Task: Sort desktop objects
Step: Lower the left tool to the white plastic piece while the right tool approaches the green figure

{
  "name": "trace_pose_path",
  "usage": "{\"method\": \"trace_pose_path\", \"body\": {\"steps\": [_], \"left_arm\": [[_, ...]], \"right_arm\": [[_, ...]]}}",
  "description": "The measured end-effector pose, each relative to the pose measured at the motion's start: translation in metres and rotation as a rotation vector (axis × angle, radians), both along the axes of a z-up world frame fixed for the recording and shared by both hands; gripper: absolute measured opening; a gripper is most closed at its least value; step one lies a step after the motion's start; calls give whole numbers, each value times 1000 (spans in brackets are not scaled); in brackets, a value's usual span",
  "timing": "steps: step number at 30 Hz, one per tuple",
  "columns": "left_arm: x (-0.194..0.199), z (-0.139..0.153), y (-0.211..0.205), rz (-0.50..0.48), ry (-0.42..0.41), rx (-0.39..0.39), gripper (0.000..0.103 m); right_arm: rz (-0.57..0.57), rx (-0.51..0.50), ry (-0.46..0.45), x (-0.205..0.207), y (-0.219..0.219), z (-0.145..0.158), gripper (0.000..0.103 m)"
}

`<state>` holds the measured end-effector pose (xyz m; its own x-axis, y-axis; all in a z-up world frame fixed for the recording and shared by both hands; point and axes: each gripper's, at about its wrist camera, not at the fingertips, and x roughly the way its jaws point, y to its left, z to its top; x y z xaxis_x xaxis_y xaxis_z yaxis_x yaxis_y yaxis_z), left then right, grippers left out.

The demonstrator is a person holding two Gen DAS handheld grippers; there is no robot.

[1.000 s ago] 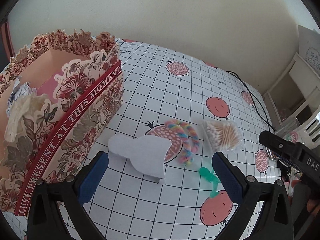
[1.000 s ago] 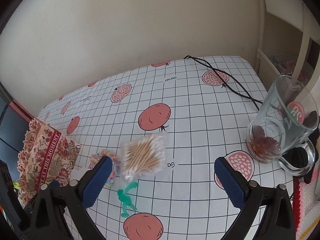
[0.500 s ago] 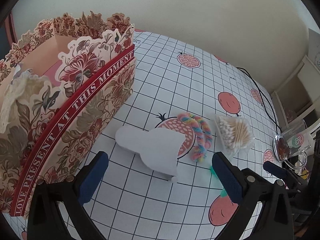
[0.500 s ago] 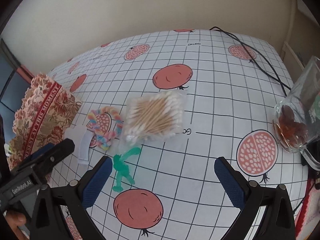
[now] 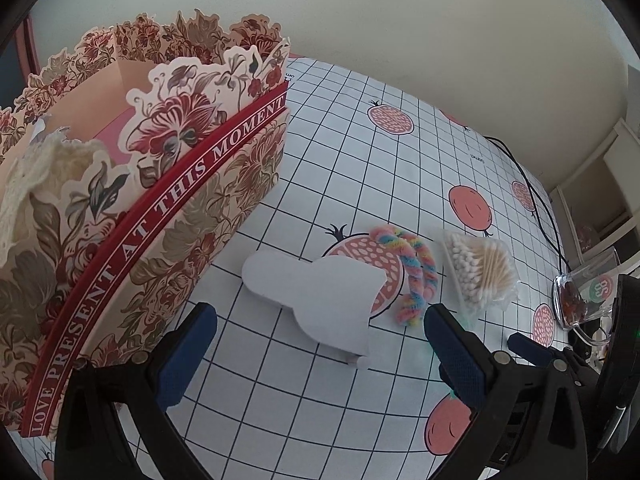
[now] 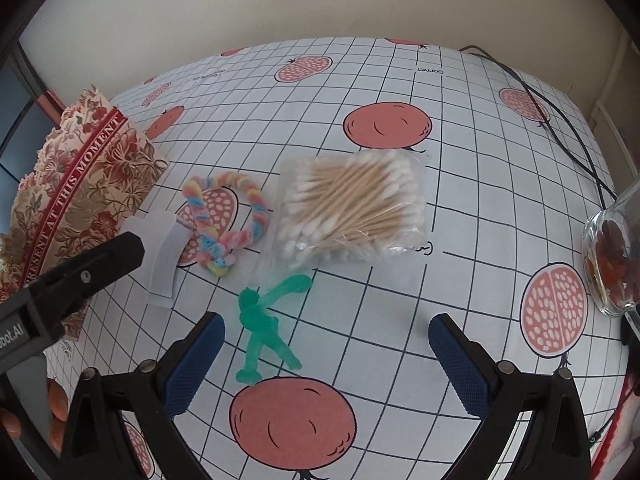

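A floral cardboard box stands at the left with pale lace inside. On the checked cloth lie a white card shape, a rainbow twisted loop, a clear bag of cotton swabs and a green stretchy figure. My left gripper hangs open just short of the white card. Open too, my right gripper hovers over the green figure, which lies near its left finger.
A glass mug holding reddish pieces stands at the right edge. A black cable runs across the far right of the cloth. A hand holds the left gripper's body at lower left. A white shelf stands beyond the table.
Both grippers have dropped lower and moved forward towards the items. The white card and the green figure now sit closer to the fingers. Nothing on the cloth has moved.
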<state>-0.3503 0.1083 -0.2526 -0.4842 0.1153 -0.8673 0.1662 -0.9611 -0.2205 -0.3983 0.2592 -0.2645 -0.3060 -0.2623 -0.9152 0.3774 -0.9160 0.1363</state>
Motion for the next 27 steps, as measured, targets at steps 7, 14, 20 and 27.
{"method": "trace_pose_path", "body": {"steps": [7, 14, 20, 27], "left_arm": [[-3, -3, 3, -7, -11, -6, 103], [-4, -4, 2, -5, -18, 6, 103], [-3, -5, 3, -10, -23, 0, 103], [-3, -4, 2, -11, -23, 7, 103]], "right_arm": [[-8, 66, 20, 0, -13, -4, 103], [-9, 147, 27, -1, -30, -11, 103], [-65, 150, 14, -7, -30, -12, 103], [-70, 150, 27, -4, -30, -11, 103]]}}
